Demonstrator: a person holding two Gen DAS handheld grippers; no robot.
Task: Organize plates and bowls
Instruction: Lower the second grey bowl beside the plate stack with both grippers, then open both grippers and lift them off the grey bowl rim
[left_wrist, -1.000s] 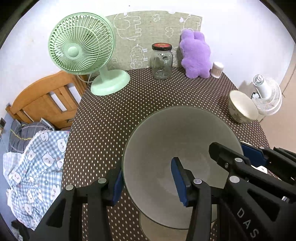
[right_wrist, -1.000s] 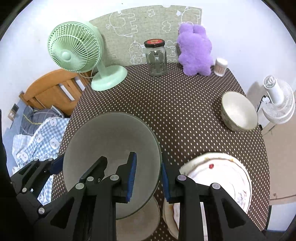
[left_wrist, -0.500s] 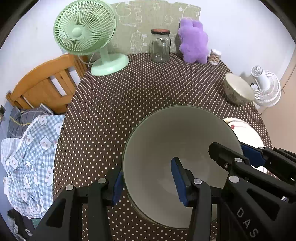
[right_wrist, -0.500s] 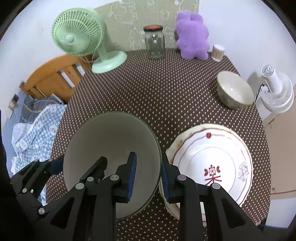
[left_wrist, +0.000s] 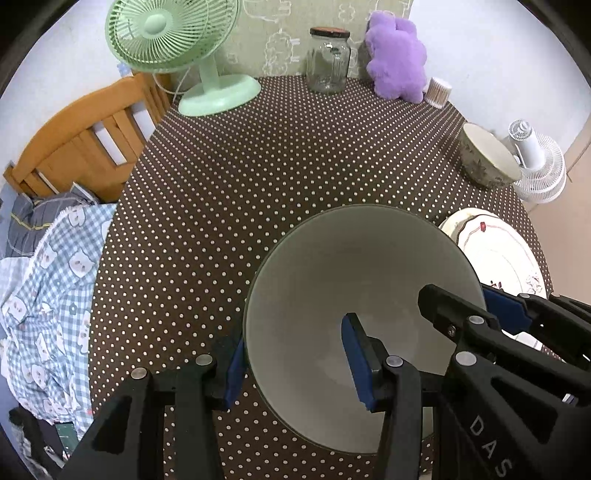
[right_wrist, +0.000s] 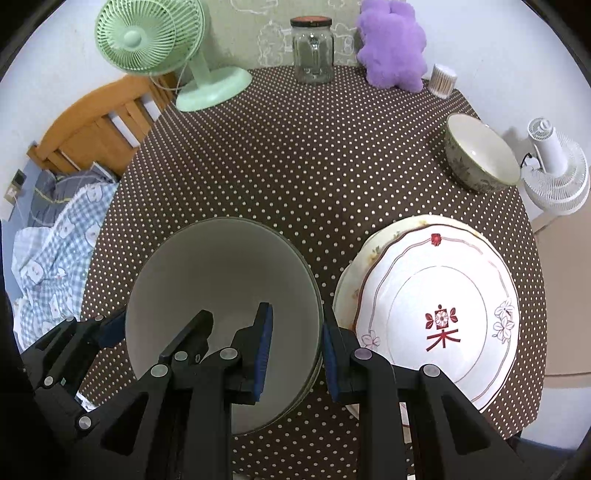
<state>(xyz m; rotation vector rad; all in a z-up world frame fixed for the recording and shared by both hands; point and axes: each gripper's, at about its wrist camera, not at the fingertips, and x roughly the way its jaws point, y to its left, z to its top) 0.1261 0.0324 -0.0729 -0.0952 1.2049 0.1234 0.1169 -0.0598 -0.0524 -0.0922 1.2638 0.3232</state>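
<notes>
Two-handed carry of the large grey-green bowl (left_wrist: 354, 295). The left hand-held gripper (left_wrist: 295, 363) grips the bowl's left rim, one blue pad outside the wall and one inside; the right hand-held gripper (right_wrist: 295, 350) grips the opposite rim in the same way, jaws narrowed onto the wall. Both point steeply downward, and the bowl hangs between them above the dotted worktop (left_wrist: 258, 166).

Just to the right of the right hand-held gripper lies the plate stack (right_wrist: 439, 317), a white plate with a red motif on top of a second, floral-rimmed plate. Farther ahead and to the right stands the small patterned bowl (right_wrist: 480, 155), well apart from the carried one. A green fan (left_wrist: 173, 33), a glass jar (left_wrist: 328, 59) and a purple plush toy (left_wrist: 397, 62) line the far edge.

Step in hand, as judged: placing the large bowl, probably on the bare cloth beside the plates; whether it already rests on the cloth cannot be told. The next move calls for keeping it level, setting it down clear of the plate rims, then opening both grippers together. The small bowl is not yet gathered.
</notes>
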